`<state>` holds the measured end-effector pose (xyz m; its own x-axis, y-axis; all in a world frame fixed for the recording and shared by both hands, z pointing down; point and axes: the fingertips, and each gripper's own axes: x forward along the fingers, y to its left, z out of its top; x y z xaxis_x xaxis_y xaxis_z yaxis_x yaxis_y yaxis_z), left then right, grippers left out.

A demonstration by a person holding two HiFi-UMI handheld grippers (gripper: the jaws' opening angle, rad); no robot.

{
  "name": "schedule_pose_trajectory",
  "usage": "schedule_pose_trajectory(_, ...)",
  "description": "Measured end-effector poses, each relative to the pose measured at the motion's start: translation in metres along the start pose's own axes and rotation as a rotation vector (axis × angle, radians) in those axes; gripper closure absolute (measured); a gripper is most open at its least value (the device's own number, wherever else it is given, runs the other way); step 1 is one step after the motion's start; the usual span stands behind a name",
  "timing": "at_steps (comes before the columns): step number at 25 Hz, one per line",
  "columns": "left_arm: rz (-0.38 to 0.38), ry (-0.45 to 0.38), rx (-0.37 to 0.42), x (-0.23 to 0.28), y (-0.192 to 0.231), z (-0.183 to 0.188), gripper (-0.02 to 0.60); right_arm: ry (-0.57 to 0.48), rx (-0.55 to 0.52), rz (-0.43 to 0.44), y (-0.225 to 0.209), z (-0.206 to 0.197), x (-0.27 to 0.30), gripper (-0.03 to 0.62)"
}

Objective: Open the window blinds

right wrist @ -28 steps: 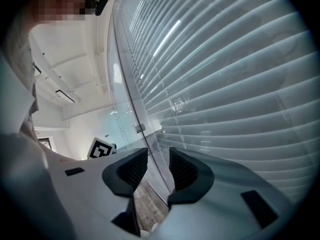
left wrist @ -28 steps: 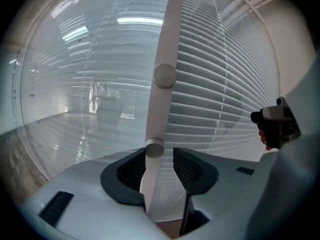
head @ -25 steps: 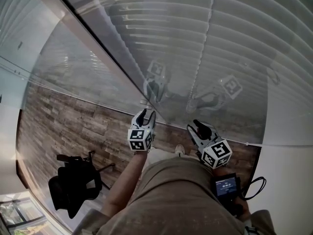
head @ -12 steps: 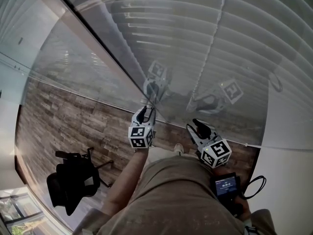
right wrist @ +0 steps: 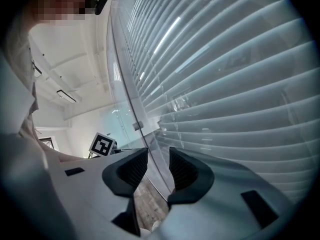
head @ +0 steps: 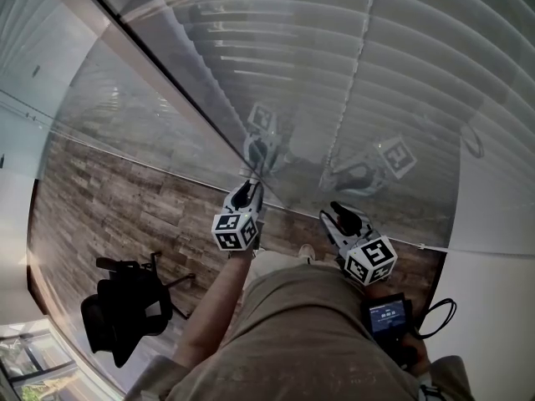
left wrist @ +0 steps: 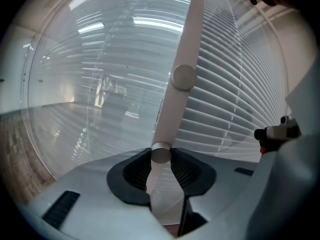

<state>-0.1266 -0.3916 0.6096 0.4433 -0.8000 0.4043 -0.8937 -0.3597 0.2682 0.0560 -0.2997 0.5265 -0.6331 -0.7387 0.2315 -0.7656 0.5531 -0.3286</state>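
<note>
White tilt wand (left wrist: 183, 77) w/ round knob, slats (left wrist: 240, 114) behind; L hand-held gripper (left wrist: 161, 156) just closed onto it; R hand-held gripper (right wrist: 158, 160) released.

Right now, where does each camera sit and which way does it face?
Head view: on the head, facing steeply down the blinds; shows torso, left gripper, right gripper.
Left gripper view: on that gripper, facing the blinds; its jaws, just closing, pinch a knob.
Right gripper view: on that gripper, facing the blinds slantwise; its jaws stand apart, empty.
Shared: all see the blinds; the right gripper view also catches the left gripper's marker cube.
</note>
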Motion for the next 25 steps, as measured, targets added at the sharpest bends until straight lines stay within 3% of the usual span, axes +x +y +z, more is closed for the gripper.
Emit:
schedule_pose_trajectory(3, -0.014, -0.003, -0.055, 0.002, 0.001, -0.003, 0.446, 0.001, 0.001, 0.001, -0.003, -0.004, 0.000, 0.451)
schedule_pose_trajectory(9, -0.095, -0.037, -0.281, 0.007, 0.001, -0.006, 0.446, 0.001, 0.003, -0.006, -0.009, -0.006, -0.002, 0.451)
schedule_pose_trajectory(21, -0.208, -0.074, -0.564, 0.006, 0.002, -0.007, 0.448, 0.002, -0.022, -0.020, -0.005, -0.012, -0.006, 0.451)
schedule_pose_trajectory(25, -0.239, -0.088, -0.691, 0.006, 0.002, -0.005, 0.448, 0.004, -0.023, -0.020, -0.004, -0.011, -0.006, 0.451)
